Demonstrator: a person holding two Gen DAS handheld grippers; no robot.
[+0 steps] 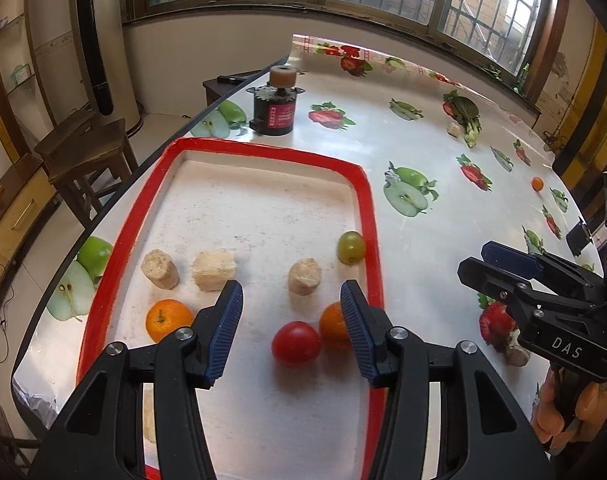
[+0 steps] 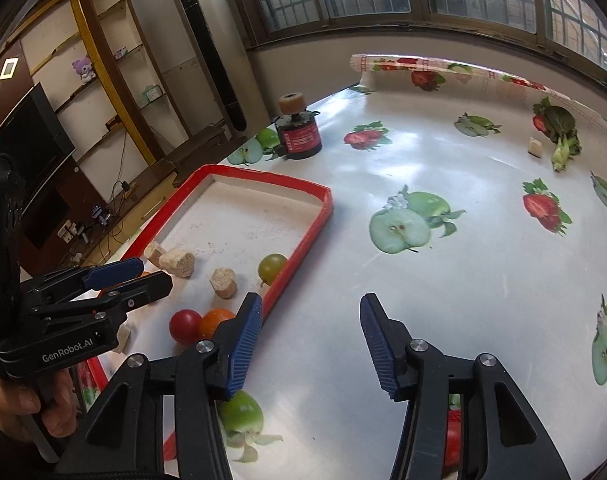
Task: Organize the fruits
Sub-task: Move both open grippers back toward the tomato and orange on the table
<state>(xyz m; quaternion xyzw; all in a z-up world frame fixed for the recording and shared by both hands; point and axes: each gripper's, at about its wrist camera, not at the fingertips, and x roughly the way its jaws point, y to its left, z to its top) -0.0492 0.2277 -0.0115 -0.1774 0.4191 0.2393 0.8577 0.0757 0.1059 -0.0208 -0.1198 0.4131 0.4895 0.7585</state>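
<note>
Red-rimmed white rectangular tray (image 1: 239, 148) on a fruit-print tablecloth (image 1: 423, 240). Inside the tray, at its near end, lay a red tomato (image 1: 296, 343) touching a small orange (image 1: 332, 322); a second orange (image 1: 168, 319) sat by the left rim, a green grape-like fruit (image 1: 350, 246) against the right rim, and three pale cork-like cylinders (image 1: 214, 271) between them. The left gripper (image 1: 291, 330) hovered over the tray's near end, jaws partly apart and holding nothing. The right gripper (image 2: 311, 346) hung just outside the right rim, likewise parted and empty. A third tiny orange (image 1: 537, 183) lay well beyond the tray.
</note>
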